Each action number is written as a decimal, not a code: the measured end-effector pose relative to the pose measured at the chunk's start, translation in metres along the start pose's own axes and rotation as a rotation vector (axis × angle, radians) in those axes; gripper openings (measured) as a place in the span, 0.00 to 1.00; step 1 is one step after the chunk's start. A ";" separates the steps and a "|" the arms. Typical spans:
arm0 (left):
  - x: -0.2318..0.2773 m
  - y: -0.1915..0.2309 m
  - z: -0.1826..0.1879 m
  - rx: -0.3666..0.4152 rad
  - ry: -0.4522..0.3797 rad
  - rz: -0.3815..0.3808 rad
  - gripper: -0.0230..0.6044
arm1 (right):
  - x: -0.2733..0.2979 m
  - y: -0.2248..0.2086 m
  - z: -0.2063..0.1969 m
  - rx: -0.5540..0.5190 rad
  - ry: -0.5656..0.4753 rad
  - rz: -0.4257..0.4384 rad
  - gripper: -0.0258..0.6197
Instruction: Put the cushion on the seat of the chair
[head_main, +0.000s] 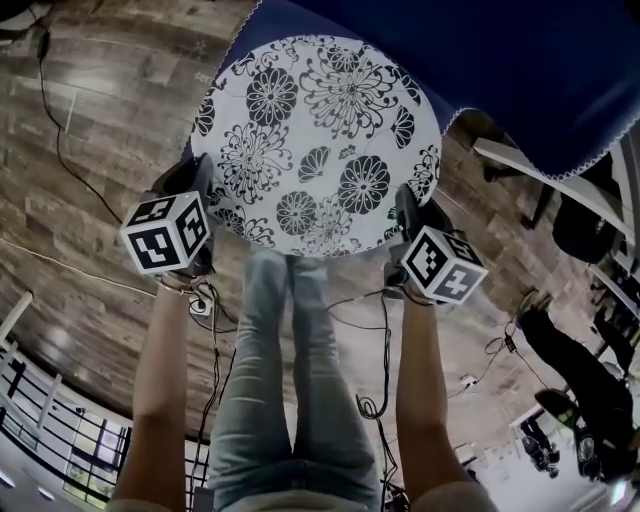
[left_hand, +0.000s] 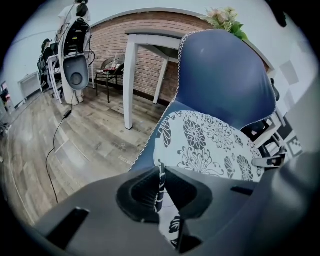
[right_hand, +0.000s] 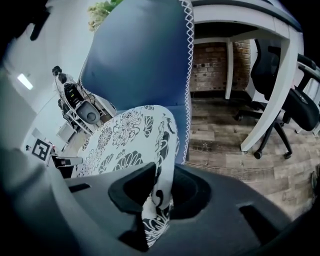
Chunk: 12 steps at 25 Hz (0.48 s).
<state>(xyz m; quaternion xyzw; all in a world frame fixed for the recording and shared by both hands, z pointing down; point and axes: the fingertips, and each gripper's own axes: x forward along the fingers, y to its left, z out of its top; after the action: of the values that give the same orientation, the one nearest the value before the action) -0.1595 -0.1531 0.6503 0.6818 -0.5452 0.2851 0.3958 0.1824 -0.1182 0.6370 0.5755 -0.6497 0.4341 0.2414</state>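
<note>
The cushion (head_main: 315, 140) is a round, thin pad in a white cover printed with black flowers. It looks light and soft: its rim folds and bunches where it passes between the jaws, so it should sag or droop if held from one side only. The cloth seems to give enough friction for a pinch, and nothing about it looks fragile. The rim is the sensible place to take it, at two points well apart, so that the disc stays spread out and does not fold on itself. It now lies flat on the seat (left_hand: 149, 152) of the blue chair (head_main: 520, 70), covering most of it, with its far edge against the foot of the backrest and its near edge at the front edge of the seat, toward the person. The left gripper (left_hand: 161, 187) is at the near-left part of the rim and is clamped tight on it, the fabric squeezed to a thin line between its pads. The right gripper (right_hand: 159, 195) is at the near-right part of the rim. Its jaws stand a little apart, and a fold of the cushion's edge sits loosely in the gap, the pads not seeming to press on it. Judging by how the cushion lies, the placing looks all but done.
</note>
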 end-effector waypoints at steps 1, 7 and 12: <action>0.001 0.000 0.000 0.001 0.002 0.004 0.08 | 0.001 -0.002 -0.001 0.002 0.003 -0.006 0.17; 0.005 0.003 0.000 0.003 0.014 0.025 0.08 | 0.001 -0.005 -0.002 0.011 0.000 -0.033 0.22; 0.008 0.007 -0.002 0.007 0.035 0.044 0.11 | -0.001 -0.007 -0.001 0.002 -0.005 -0.057 0.25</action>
<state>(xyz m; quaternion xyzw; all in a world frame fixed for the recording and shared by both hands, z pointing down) -0.1640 -0.1562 0.6596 0.6659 -0.5519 0.3075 0.3968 0.1889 -0.1162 0.6388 0.5951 -0.6334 0.4262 0.2512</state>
